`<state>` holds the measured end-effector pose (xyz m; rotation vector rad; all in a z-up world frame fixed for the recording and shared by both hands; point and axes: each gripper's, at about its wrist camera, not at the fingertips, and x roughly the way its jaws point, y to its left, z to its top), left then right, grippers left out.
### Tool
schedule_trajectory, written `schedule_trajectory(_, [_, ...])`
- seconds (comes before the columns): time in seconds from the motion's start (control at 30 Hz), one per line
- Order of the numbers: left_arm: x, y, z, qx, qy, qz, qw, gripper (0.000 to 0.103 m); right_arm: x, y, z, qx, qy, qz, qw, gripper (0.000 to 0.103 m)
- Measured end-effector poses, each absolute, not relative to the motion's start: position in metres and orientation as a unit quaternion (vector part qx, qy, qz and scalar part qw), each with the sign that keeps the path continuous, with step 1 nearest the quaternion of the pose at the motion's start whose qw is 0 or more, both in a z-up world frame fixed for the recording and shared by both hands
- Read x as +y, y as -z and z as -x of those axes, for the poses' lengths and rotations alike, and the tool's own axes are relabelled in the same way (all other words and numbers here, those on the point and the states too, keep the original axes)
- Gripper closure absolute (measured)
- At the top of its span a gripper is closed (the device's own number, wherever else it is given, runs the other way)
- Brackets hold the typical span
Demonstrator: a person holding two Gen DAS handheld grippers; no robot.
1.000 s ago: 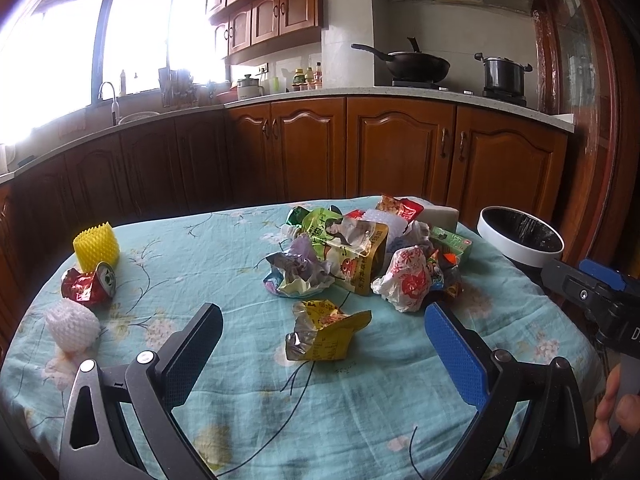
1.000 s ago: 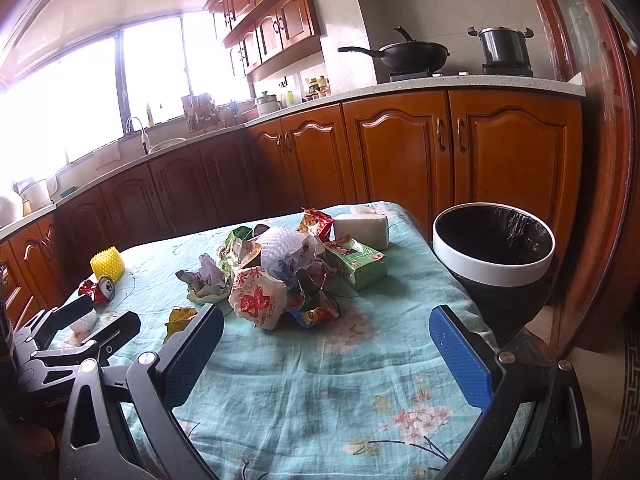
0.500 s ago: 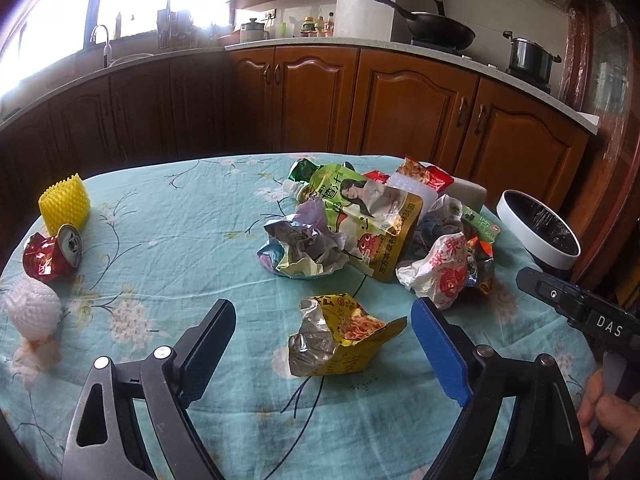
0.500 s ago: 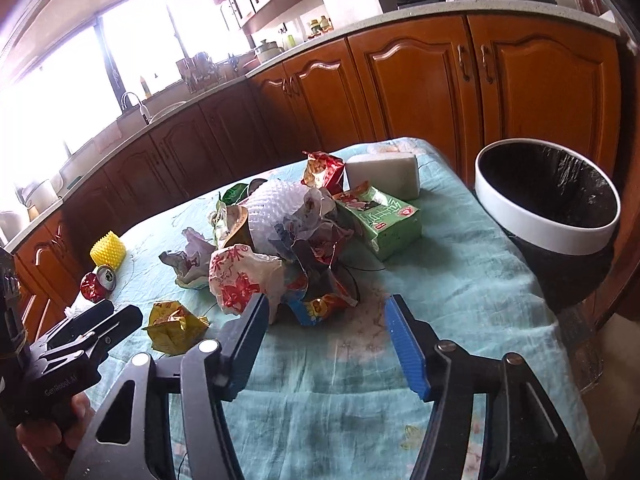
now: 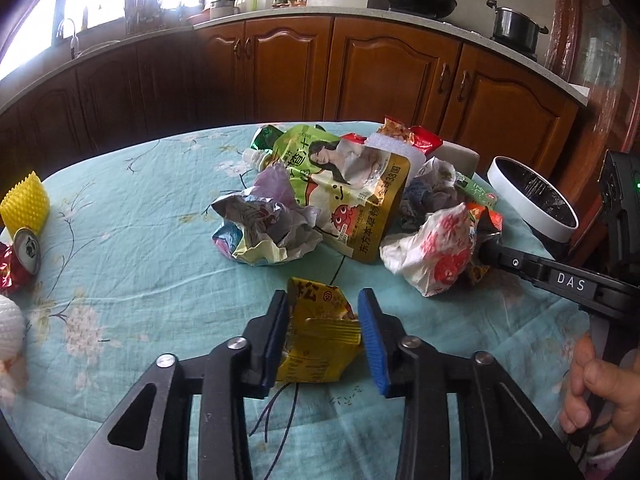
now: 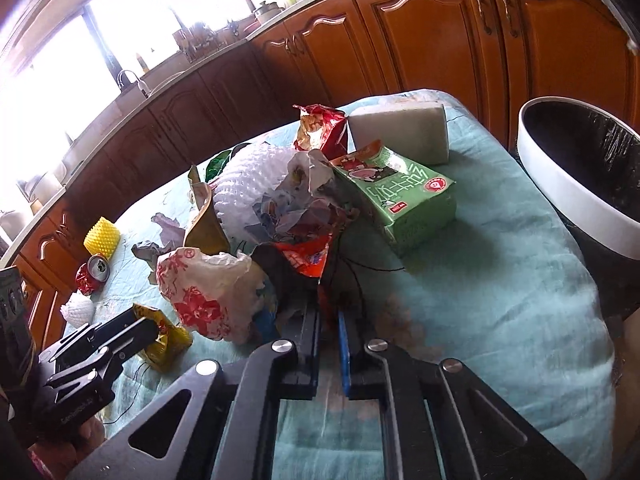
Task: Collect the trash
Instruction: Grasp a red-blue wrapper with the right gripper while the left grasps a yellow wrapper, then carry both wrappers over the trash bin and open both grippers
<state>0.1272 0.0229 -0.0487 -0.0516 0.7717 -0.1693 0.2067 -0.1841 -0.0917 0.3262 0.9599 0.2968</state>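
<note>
Both grippers reach over the table's floral cloth. Nearest, the left gripper is closing its jaws on a crumpled yellow wrapper, the pads on either side of it and pressing its edges. Beside it, the right gripper has its jaws pressed together at the torn red wrapper at the foot of the pile; whether that wrapper is pinched I cannot tell. Just beyond lies a white bag with red print, then the heap of pouches with a green carton and a white block. Off to the far left sit a crushed can and yellow foam net. A white-rimmed bin stands past the table's right edge.
</note>
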Motion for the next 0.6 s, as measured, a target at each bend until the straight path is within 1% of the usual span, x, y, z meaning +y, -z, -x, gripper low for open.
schedule_trajectory(0.07, [0.022,0.044,-0.122,0.371,0.094,0.029,0.923,0.077,-0.189,0.089,-0.199,0.454,-0.142,-0.156,0.866,0.102])
schedule_trajectory(0.13, [0.021,0.04,-0.115,0.369,0.105,0.032,0.923,0.101,-0.193,0.084,-0.191,0.448,-0.141,-0.156,0.869,0.102])
schedule_trajectory(0.23, [0.017,0.031,-0.106,0.363,0.122,0.036,0.923,0.102,-0.206,0.076,-0.18,0.438,-0.138,-0.165,0.873,0.102])
schedule_trajectory(0.6, [-0.013,-0.021,-0.088,0.3,0.187,0.03,0.935,0.102,-0.245,0.041,-0.155,0.399,-0.097,-0.171,0.895,0.102])
